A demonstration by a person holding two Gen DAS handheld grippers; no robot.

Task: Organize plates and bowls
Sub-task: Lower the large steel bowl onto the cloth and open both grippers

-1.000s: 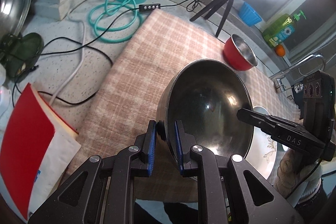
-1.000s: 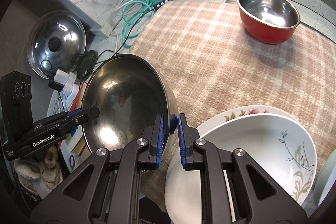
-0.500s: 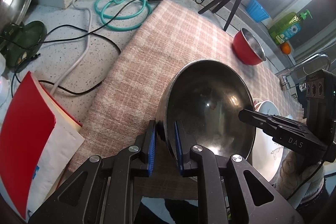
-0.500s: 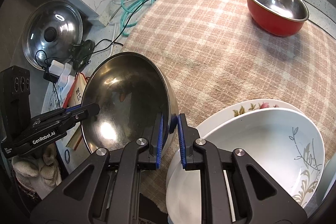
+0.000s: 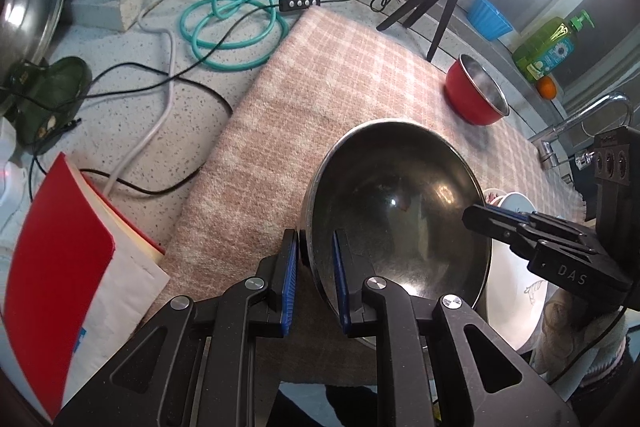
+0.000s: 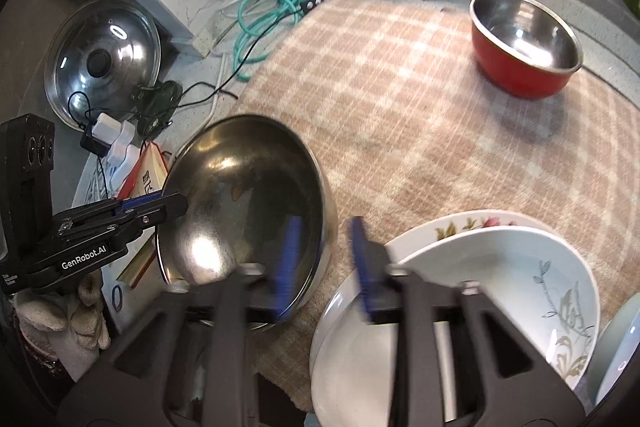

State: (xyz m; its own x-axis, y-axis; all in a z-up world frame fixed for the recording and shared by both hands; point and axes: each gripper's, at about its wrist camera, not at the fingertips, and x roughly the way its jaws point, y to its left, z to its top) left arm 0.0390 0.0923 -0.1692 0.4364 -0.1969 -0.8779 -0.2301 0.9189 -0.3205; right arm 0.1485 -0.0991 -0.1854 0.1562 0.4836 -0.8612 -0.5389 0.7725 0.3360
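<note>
While still clamped with left gripper [image 5: 314, 239] on the near rim of steel bowl [image 5: 400, 207], pads tight on both sides of the wall, started letting go with right gripper [image 6: 323, 227]. Was pinched shut on the opposite rim a second before. Caught now mid-opening, blurred pads apart, rim between them but no longer pressed.

Read as end of a two-handed carry, so probably a set-down; placement step likely finishing. Could not tell whether bowl base rested fully on plaid mat [image 5: 320, 67] or hung partly off its near edge.

Sat straight ahead of both grippers, between them, close in. Faced mouth-up, tipped a little toward the cameras. Round, so no true long axis, only the rim-to-rim line from one gripper across to the other.

Just right of right gripper: white bowl [image 6: 480, 287] nested on floral plate [image 6: 460, 223], beside steel bowl, apparently not touching. Far ahead and right: red bowl [image 6: 524, 55], upright, well apart, not yet stacked. Judged risk: tipping on the single remaining grip.
</note>
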